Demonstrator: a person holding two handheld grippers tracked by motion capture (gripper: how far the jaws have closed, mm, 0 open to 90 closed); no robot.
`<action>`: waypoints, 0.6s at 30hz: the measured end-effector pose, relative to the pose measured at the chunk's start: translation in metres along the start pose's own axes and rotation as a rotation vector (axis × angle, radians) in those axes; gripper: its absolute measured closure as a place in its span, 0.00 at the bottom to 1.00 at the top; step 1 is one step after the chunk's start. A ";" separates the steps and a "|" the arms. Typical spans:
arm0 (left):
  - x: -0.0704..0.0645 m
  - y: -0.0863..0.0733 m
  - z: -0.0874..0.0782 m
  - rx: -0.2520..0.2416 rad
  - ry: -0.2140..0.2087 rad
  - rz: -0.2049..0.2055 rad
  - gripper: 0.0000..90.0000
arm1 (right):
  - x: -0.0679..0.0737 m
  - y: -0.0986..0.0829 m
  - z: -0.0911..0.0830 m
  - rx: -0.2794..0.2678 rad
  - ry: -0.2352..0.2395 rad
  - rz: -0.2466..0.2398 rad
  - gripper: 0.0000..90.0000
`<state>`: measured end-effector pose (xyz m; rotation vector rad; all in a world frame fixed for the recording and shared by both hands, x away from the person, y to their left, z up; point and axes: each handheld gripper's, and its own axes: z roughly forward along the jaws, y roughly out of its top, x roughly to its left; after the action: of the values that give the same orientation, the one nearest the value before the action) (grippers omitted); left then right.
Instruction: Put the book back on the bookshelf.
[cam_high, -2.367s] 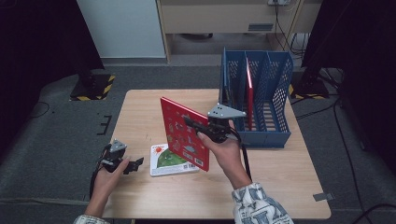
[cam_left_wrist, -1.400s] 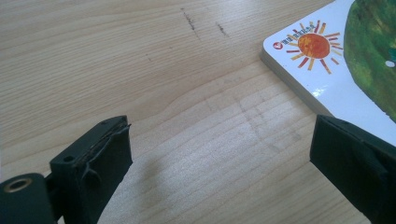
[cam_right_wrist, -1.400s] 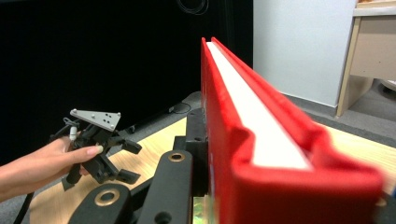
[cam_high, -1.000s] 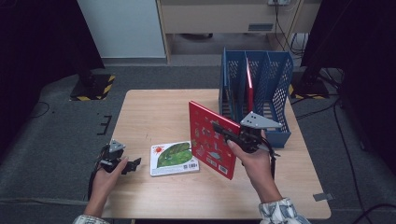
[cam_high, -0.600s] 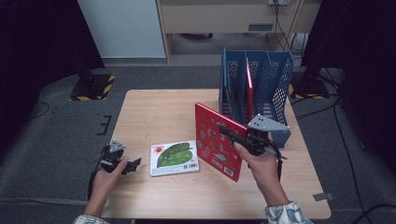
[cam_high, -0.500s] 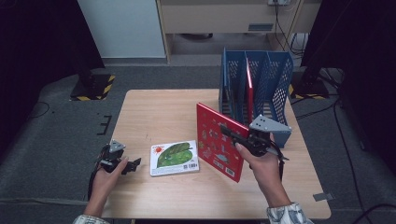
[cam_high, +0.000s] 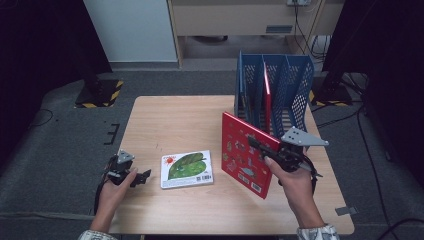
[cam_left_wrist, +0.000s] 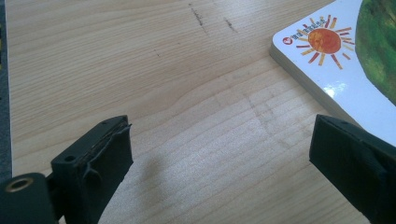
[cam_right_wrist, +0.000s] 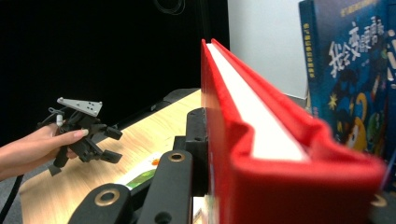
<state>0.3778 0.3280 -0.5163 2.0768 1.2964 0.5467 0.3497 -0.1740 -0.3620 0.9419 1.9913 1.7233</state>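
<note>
A red book (cam_high: 246, 152) stands tilted above the table's right half, with my right gripper (cam_high: 270, 146) shut on its upper edge; the right gripper view looks along its red cover and white page block (cam_right_wrist: 254, 121). A white book with a green leaf and an orange sun (cam_high: 187, 168) lies flat near the table's front middle, its corner (cam_left_wrist: 336, 60) seen in the left gripper view. My left gripper (cam_high: 141, 176) rests open at the table's front left, just left of that book, with bare wood between its jaws. The right gripper view catches the left gripper (cam_right_wrist: 109, 144) farther off.
A blue mesh file rack (cam_high: 295, 95) stands at the table's back right, with a thin red book (cam_high: 267, 100) upright in one slot. A dark blue book cover (cam_right_wrist: 350, 70) is close behind the held book. The wooden table (cam_high: 175, 125) has bare room at its back left.
My right gripper has carried the red book from the table's middle rightward and toward the front, now beside the blue rack. The left gripper and the leaf book have stayed put.
</note>
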 end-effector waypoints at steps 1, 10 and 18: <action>0.000 0.000 0.000 -0.001 0.000 -0.001 0.06 | 0.000 -0.001 -0.002 -0.002 -0.002 0.002 0.89; 0.000 0.000 0.001 0.002 0.002 0.000 0.06 | -0.004 -0.008 -0.016 -0.007 -0.015 0.016 0.89; -0.001 0.000 0.001 0.007 0.001 0.005 0.06 | -0.007 -0.010 -0.031 -0.014 -0.037 0.026 0.89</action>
<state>0.3779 0.3264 -0.5174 2.0864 1.2962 0.5462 0.3327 -0.2021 -0.3666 0.9922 1.9490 1.7191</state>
